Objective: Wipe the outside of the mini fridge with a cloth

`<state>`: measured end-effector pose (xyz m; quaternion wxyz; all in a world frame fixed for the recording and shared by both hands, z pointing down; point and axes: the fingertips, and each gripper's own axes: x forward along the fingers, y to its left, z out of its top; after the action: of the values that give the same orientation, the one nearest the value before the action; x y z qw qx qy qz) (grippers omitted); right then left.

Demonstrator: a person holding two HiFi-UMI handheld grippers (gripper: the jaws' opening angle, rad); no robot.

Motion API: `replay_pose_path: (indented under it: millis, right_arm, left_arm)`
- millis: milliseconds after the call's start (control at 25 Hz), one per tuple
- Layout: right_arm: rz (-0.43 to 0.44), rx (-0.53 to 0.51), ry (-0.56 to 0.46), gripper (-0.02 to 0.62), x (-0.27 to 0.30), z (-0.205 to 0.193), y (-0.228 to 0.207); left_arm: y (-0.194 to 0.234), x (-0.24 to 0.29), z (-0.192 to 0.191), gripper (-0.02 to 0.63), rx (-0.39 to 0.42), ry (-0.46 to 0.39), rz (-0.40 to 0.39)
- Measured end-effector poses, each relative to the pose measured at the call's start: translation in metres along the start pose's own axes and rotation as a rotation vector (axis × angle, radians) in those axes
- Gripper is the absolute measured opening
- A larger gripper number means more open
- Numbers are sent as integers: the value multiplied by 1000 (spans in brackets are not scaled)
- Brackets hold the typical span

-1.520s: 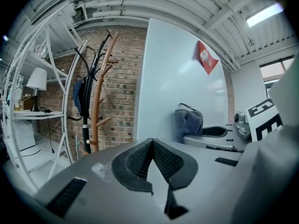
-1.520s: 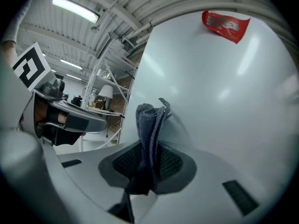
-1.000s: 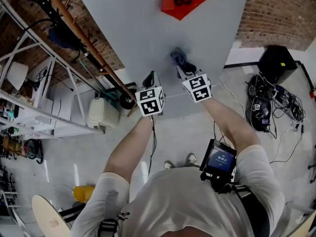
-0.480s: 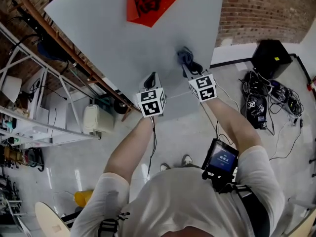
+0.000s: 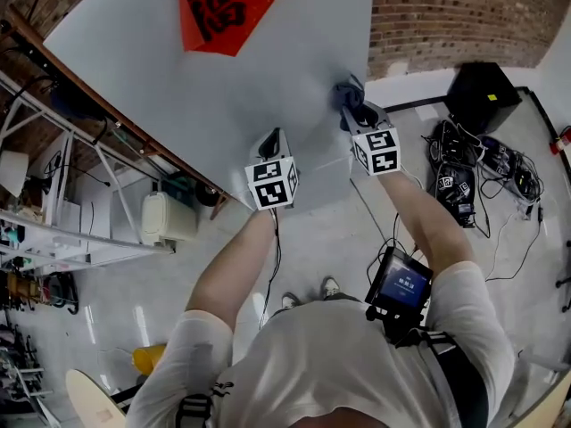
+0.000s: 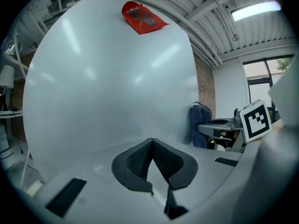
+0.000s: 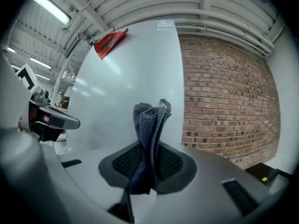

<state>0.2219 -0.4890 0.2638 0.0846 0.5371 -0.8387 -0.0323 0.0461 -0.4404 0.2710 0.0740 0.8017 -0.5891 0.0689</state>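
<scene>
— Wiping under way here?
— Seemingly so. Pinching a folded blue-grey cloth (image 7: 150, 122) in the right hand-held gripper (image 7: 149, 158), with the fabric sticking up ahead of the jaws and apparently meeting the grey mini fridge (image 5: 241, 87) just in front, close to the panel edge beside the brick wall (image 7: 224, 87).
— And the left hand-held gripper (image 6: 152, 158)?
— Pressed together on nothing, hovering just short of the same panel, off to the left of the right one, with a red paper decoration (image 5: 223, 7) farther ahead.
— Calling for what next?
— Probably sweeping the cloth leftward across the face, holding it flat against the surface and steering clear of the decoration.
</scene>
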Motion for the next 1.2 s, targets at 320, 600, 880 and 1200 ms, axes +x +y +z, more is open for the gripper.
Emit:
replay_pose_path:
  millis: [320, 600, 880, 1200]
  right_arm:
    - [16, -7, -3, 80, 1, -1, -7]
    - [62, -7, 26, 80, -7, -15, 32]
    - [126, 7, 63, 80, -15, -31, 121]
    - [209, 8, 87, 80, -22, -43, 244]
  left_arm:
    - [-6, 11, -4, 0, -16, 8, 3]
    - [23, -14, -24, 0, -36, 15, 39]
    - [81, -73, -54, 0, -56, 18, 94]
    - [146, -141, -90, 0, -75, 27, 136]
